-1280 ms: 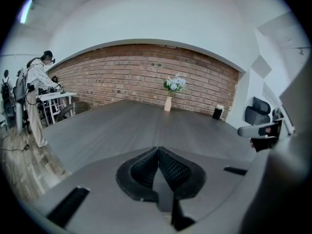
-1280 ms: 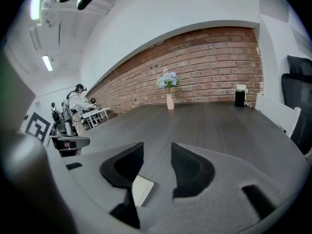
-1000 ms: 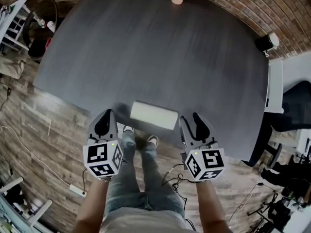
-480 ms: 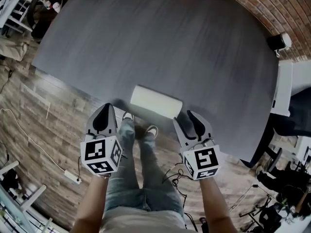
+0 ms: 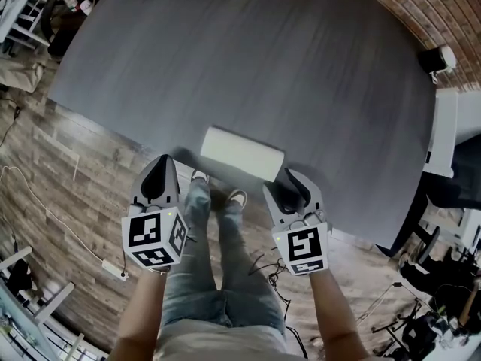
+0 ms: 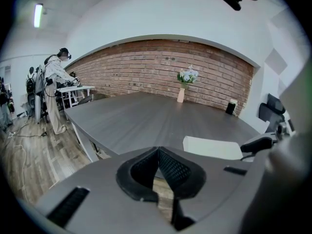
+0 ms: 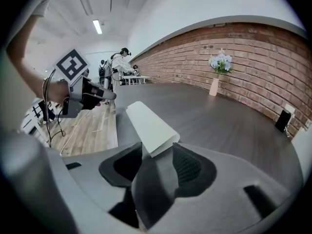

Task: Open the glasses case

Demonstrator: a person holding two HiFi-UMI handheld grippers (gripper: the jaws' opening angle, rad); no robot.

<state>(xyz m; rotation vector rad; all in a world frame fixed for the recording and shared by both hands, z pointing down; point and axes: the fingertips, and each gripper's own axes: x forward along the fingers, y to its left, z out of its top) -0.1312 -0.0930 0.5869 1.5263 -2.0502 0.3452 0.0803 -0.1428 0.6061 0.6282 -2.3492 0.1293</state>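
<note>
— Item one, and where did it lie?

— Glasses case (image 5: 242, 153), white, lid down. It lay lengthwise on the dark surface (image 5: 248, 59), close along its near edge.

— Item two?

— Right gripper (image 5: 289, 192), at the case's right end. Its fingers (image 7: 191, 167) stood spread and had just been opening wider. The end of the case sat in the gap between them, and neither pad pressed on it.

— Item three?

— Left gripper (image 5: 158, 183), off the near edge over the floor, short of the case's left end and apart from it. Its fingers (image 6: 173, 167) were pressed together with nothing between them.

— Step in hand?

— By my reckoning the approach: no hold taken, no lid lifted.

— Next move?

— Probably steadying one end of the case while the other gripper works at the seam. The closed left fingers would need to part first.
</note>
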